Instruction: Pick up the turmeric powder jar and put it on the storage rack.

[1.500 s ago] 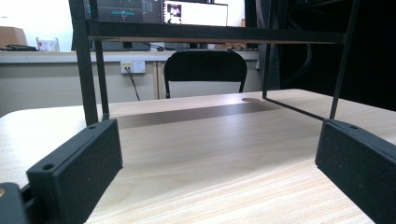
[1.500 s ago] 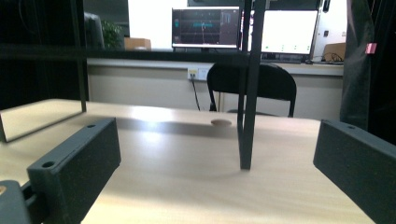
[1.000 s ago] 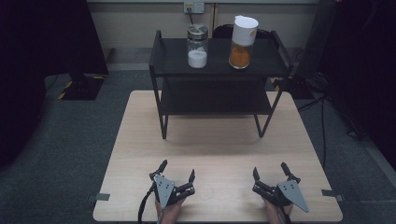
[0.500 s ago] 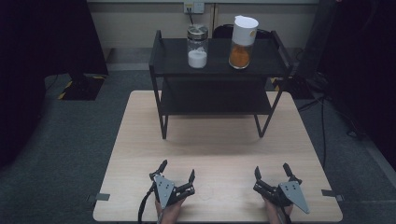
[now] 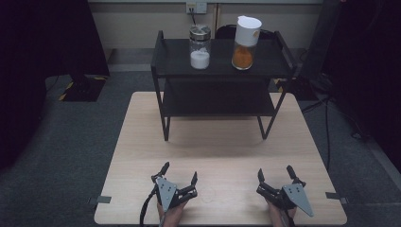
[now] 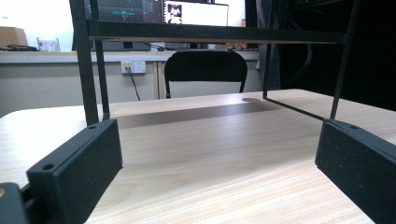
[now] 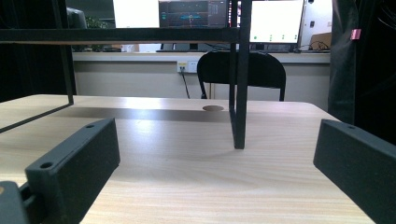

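Your left gripper and right gripper rest released (fingers spread, empty) on the table, well short of the rack.

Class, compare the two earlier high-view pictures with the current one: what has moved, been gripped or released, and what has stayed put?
Nothing visibly changed: the left gripper and right gripper rest open at the table's near edge, holding nothing. The jar of white powder and the jar of orange powder stand on the black rack's top shelf as before.

At frame centre a shelf rack stands on the bench; two jars sit on top, side by side.
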Available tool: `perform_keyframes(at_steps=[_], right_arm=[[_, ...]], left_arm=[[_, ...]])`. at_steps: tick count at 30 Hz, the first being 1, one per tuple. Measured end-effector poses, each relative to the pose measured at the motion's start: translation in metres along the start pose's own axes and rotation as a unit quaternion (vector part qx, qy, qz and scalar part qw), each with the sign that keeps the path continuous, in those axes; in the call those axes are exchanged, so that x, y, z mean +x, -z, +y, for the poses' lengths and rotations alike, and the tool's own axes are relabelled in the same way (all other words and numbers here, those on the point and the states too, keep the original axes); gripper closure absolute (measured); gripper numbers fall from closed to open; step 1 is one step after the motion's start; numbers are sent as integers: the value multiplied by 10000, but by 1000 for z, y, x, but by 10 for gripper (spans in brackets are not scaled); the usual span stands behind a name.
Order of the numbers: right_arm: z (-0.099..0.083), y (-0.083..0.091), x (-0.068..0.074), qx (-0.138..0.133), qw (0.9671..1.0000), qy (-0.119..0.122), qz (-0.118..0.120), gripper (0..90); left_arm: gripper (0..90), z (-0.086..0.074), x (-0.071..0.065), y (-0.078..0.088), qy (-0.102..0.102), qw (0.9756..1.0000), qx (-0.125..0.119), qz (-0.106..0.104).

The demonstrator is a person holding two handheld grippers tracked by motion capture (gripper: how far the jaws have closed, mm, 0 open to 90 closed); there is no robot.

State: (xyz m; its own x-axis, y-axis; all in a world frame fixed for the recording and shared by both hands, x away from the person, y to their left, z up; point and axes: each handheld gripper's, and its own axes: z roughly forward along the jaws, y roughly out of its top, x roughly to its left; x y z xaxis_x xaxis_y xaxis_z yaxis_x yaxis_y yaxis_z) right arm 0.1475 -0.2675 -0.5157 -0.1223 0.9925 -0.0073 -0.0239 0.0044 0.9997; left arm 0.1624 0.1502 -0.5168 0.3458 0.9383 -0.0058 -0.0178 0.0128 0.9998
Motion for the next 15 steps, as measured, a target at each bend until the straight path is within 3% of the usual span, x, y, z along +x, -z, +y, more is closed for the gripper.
perform_keyframes(at_steps=[15], right_arm=[[0,0,1,-2,10000,6,-36,0]], left_arm=[[0,0,0,0,-2,10000,0,0]])
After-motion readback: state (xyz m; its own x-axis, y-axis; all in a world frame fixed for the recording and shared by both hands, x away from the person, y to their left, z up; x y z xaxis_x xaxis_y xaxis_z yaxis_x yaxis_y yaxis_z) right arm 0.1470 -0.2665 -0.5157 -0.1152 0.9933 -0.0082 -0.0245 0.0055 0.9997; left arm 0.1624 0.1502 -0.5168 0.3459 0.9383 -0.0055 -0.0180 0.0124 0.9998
